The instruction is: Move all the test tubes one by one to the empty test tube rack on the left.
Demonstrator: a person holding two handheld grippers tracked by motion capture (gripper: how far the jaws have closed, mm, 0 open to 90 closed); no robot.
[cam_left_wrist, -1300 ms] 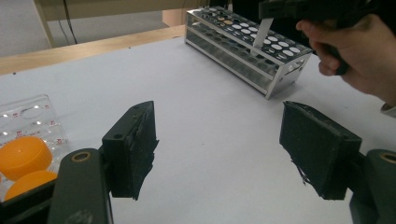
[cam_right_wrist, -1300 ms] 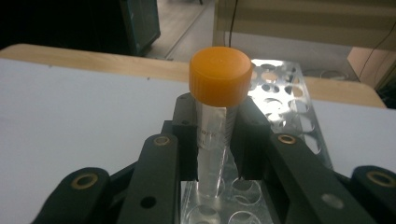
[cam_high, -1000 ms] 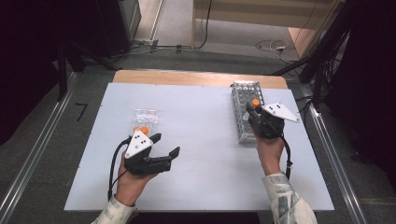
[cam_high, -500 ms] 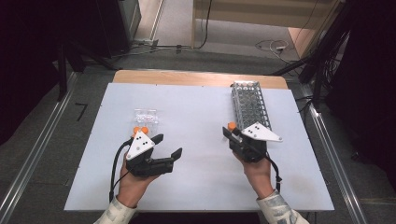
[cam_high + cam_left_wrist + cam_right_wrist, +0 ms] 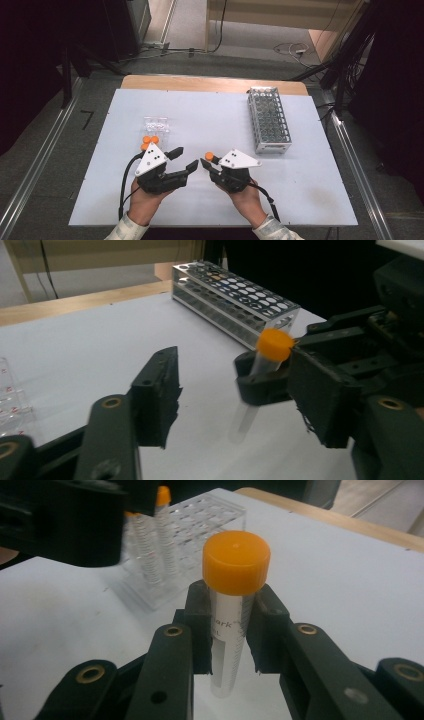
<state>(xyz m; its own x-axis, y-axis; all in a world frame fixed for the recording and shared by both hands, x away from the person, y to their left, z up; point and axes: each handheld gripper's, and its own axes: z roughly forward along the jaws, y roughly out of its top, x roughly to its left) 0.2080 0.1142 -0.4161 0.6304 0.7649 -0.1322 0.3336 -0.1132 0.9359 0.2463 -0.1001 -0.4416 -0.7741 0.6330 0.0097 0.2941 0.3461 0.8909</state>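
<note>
Meanwhile right tongs (image 5: 234,625) clamp an orange-capped tube (image 5: 231,605); left tongs (image 5: 240,400), just narrowing, gape empty.

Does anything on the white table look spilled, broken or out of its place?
Nothing stands out. The clear plastic tube with the orange cap is upright and intact in the right gripper, the metal rack and the small clear rack stand square, and the white table looks dry.
</note>
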